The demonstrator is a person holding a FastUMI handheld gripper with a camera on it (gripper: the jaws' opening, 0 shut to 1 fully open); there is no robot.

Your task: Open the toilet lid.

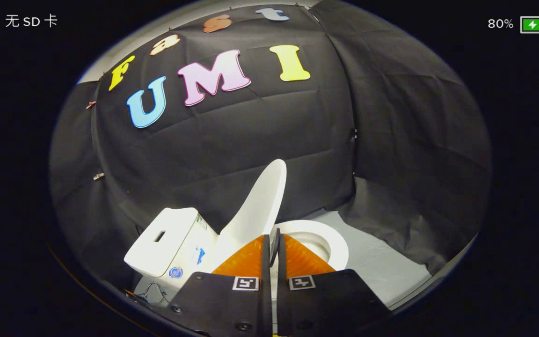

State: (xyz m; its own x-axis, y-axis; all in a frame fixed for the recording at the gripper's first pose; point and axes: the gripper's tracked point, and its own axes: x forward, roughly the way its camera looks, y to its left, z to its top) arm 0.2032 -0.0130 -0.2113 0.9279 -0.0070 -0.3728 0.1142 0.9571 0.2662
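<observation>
The white toilet lid [260,206] stands raised, tilted back toward the tank [164,236]. Its lower part is hidden behind my fingers. My gripper [273,238] is nearly closed, with only a thin gap between the fingertips, and the lid's side edge runs down into that gap, so both fingers seem to press on it. Just beyond the fingers the white seat ring and bowl [332,243] lie uncovered.
The toilet stands on a pale grey floor [382,267] that stretches out past the bowl. Black cloth walls [391,164] close in behind the toilet and on both sides. A few thin wires lie at the foot of the tank [150,292].
</observation>
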